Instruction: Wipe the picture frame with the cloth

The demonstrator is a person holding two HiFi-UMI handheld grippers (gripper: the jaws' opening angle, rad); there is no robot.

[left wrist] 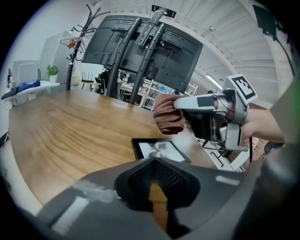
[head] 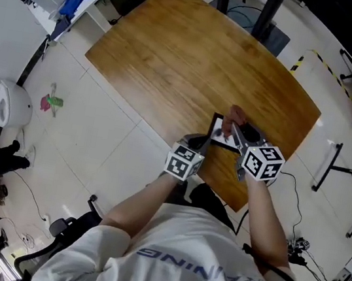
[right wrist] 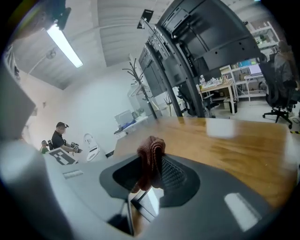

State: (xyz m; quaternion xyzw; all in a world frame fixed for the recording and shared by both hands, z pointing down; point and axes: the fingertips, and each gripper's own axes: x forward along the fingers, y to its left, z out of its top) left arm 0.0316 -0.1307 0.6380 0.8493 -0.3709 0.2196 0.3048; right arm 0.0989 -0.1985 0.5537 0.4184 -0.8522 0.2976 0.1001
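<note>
— What does the picture frame (head: 218, 135) look like?

— It has a thin black rim round a pale greyish picture. It lies flat on the wooden table (head: 169, 56), close to the edge nearest the person.

— And the cloth (right wrist: 151, 159)?

— It's a reddish-brown knit, bunched into a small wad.

— How do the left gripper (left wrist: 154, 161) jaws stand?

— They are pressed together with nothing between them. Their tips sit at the frame's near-left side. They hide the frame's near edge, so I can't tell whether they touch it.

— What about the right gripper (left wrist: 180, 103)?

— It is pinching the cloth, and the wad bulges out past its tips.

— Where is the frame relative to the two grippers?

— In the left gripper view it lies just beyond that gripper's tips, angled off to the right. The right gripper reaches in from the right, and the cloth hangs at the frame's far end. In the right gripper view, a corner of the frame shows below the cloth, through the gap between the jaws. I can't tell whether the cloth touches the frame. Past both grippers the wooden tabletop stretches away.
</note>
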